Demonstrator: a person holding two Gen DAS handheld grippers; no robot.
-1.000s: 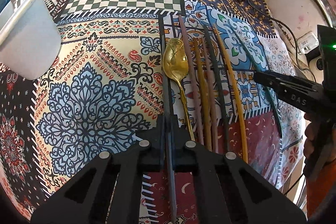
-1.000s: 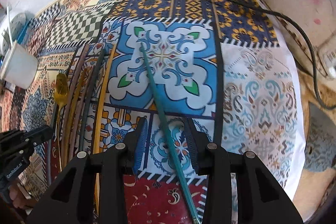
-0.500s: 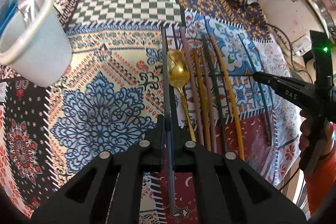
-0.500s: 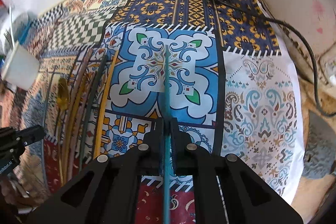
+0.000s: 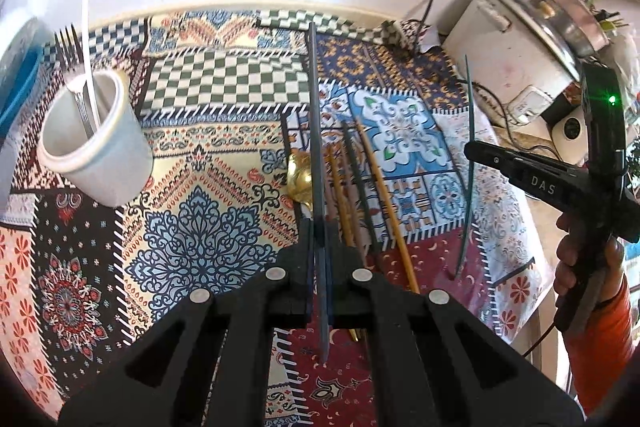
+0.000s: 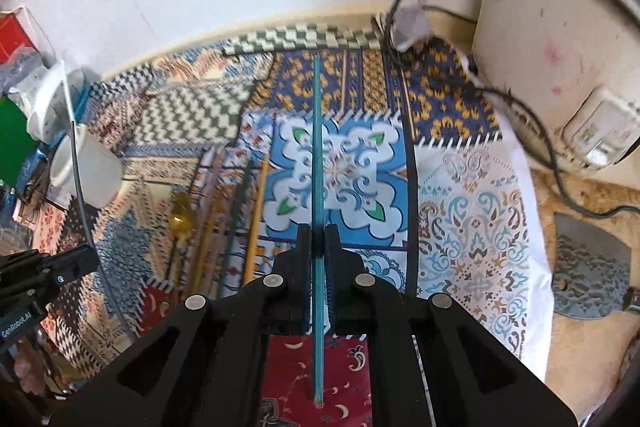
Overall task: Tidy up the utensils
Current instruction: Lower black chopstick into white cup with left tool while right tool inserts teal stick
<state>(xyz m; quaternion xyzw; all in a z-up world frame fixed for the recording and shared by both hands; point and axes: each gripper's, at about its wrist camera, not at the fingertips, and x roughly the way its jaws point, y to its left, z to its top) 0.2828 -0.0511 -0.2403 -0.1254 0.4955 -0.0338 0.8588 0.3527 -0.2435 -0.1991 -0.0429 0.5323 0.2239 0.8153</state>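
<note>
Chopsticks [image 5: 316, 131] [image 6: 317, 163] lifted, cloth edge [image 6: 536, 227] right.

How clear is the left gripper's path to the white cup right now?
Probably clear: the white cup stands upright, mouth open, with only bare cloth before it; the left gripper is shut on a dark chopstick.

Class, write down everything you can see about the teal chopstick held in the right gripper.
The teal chopstick is a long, thin, straight stick, glossy like plastic or lacquer, one colour from end to end. The right gripper is shut on it partway along, so most of it runs forward beyond the fingers and a shorter end sticks out behind. It hangs clear above the patterned cloth, apart from the other chopsticks lying there. In the left wrist view it looks dark green.
</note>
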